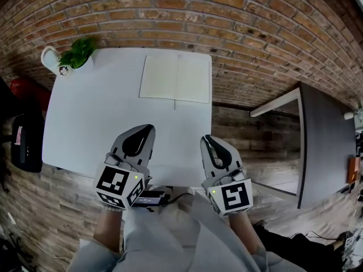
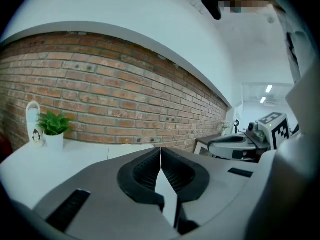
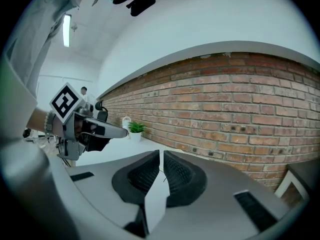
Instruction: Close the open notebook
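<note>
The open notebook (image 1: 176, 78) lies flat with cream pages up at the far right of the white table (image 1: 91, 123). A thin ribbon hangs from its near edge. In the left gripper view it shows as a pale sheet (image 2: 125, 151) just beyond the jaws. My left gripper (image 1: 148, 127) hovers over the table's near edge, shut with nothing in it (image 2: 160, 149). To its right my right gripper (image 1: 205, 137) also has its jaws together and empty (image 3: 161, 153). Both point toward the notebook and stand well short of it.
A small green plant (image 1: 78, 51) in a white pot and a white jug (image 1: 50, 57) stand at the table's far left corner. A brick wall (image 1: 227, 21) runs behind. A dark table (image 1: 326, 140) stands to the right, a black chair (image 1: 25, 143) to the left.
</note>
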`<action>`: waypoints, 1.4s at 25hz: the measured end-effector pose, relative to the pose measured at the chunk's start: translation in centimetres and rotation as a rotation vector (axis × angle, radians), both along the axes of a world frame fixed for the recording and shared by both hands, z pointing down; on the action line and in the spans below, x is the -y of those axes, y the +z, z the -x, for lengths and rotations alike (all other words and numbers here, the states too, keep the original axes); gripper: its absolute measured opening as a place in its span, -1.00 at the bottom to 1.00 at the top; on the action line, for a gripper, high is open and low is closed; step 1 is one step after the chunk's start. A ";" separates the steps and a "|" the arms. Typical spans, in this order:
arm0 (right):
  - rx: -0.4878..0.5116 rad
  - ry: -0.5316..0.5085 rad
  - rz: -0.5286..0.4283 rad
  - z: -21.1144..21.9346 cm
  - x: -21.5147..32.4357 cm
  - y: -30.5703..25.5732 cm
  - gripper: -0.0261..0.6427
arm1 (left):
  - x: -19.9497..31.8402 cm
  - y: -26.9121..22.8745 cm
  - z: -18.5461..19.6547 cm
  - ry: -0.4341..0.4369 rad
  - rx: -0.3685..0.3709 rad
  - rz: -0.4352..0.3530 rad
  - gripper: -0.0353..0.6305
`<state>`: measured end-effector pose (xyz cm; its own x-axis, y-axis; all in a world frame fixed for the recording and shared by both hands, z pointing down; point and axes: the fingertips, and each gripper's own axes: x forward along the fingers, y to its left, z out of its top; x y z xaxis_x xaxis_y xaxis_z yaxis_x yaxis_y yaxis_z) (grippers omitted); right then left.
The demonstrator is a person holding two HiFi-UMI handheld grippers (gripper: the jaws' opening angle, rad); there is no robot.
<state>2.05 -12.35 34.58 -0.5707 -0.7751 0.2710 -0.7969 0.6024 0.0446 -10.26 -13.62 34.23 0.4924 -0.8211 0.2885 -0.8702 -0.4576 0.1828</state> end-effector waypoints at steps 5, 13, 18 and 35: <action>0.021 0.000 -0.005 -0.6 1.5 0.4 -0.76 | 2.2 1.7 -0.3 -0.046 -0.138 0.090 -0.83; 0.020 -0.009 0.017 -1.7 3.2 1.9 -0.76 | 5.5 4.6 -1.2 -0.083 -0.306 0.213 -0.63; 0.004 -0.011 0.053 -2.1 3.8 3.0 -0.76 | 7.8 6.8 -1.6 -0.114 -0.453 0.295 -0.48; 0.023 -0.011 0.065 -3.0 5.7 4.9 -0.76 | 14.8 15.9 -0.9 -0.371 -0.999 0.598 -0.10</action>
<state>5.03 -18.07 39.45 -0.5859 -0.7497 0.3077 -0.7905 0.6123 -0.0131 -9.37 -28.39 50.14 0.4775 -0.8265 0.2981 -0.2864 0.1743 0.9421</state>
